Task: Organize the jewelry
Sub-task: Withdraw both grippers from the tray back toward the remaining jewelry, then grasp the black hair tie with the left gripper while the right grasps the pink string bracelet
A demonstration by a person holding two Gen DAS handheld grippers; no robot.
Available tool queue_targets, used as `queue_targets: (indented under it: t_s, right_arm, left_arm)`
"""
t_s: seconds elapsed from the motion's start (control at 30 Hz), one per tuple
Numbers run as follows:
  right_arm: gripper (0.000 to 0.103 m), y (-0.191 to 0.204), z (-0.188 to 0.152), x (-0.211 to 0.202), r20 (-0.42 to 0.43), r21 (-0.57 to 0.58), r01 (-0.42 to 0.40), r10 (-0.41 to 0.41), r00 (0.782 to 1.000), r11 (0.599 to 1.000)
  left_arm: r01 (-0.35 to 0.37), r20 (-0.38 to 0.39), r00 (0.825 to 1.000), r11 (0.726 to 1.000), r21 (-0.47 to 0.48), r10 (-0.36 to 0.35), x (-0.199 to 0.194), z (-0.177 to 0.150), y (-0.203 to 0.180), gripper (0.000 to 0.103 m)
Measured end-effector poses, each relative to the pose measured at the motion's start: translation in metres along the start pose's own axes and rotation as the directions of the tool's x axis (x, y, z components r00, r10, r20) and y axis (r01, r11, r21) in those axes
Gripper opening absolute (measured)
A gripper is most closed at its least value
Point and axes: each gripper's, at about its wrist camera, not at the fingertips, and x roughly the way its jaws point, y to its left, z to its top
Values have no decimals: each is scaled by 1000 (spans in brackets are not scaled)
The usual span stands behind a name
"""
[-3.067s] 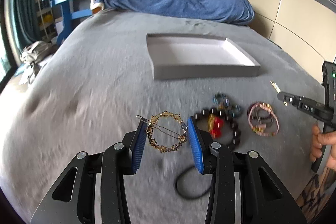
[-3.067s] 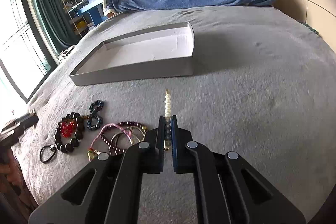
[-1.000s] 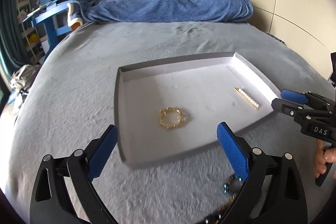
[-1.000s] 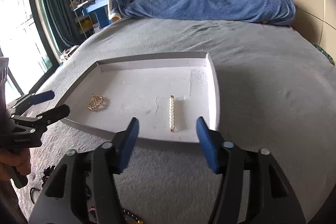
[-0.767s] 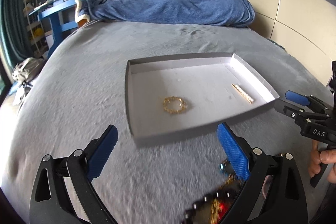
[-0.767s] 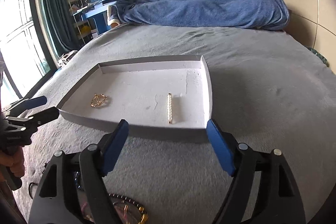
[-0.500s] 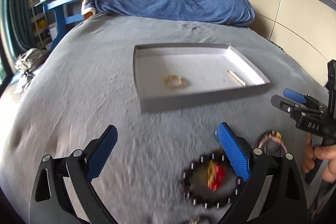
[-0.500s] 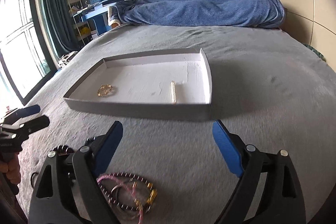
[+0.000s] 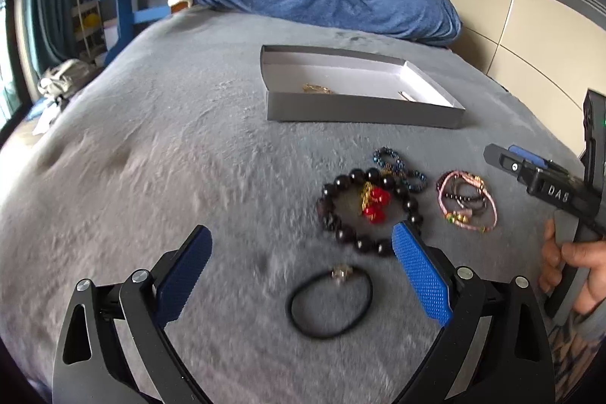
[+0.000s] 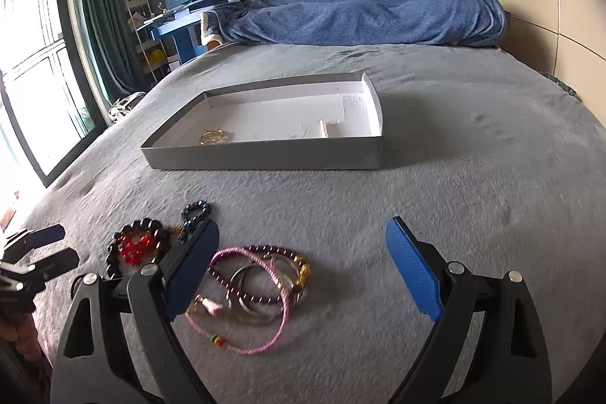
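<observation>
On grey bedspread [image 9: 159, 154], toward 12 o'clock of both cameras: shallow grey tray [image 10: 265, 154] with white floor, holding gold ring bracelet [image 10: 213, 136] at its left and pearl bar clip [image 10: 323, 129] at its right, well apart. Nearer, loose jewelry lying outside the tray: black bead bracelet [image 9: 342, 235] ringed around a red charm [image 9: 375, 203], small blue-bead loop [image 9: 397, 165] touching it at 1 o'clock, pink cord-and-bangle cluster [image 10: 257, 284] just beside. Black hair tie [image 9: 329, 303] between the left gripper [image 9: 299, 271] fingers, untouched. Left gripper spread wide, empty. Right gripper [image 10: 303, 265] likewise spread wide, empty, straddling the pink cluster's right part. Blue blanket [image 10: 363, 14] heaped at 12 o'clock beyond the tray.
</observation>
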Motion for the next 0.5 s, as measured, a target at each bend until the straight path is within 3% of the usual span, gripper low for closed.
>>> queue_targets:
  t_s: [0.3, 0.5]
  right_arm:
    - [93, 4, -15, -12, -2, 15, -10, 10, 1000, 1000]
    - [93, 10, -25, -17, -19, -2, -25, 25, 999, 1000]
  left_arm:
    - [-15, -21, 1000, 998, 57, 16, -9, -33, -7, 95]
    - [-2, -41, 999, 998, 68, 5, -6, -36, -8, 95]
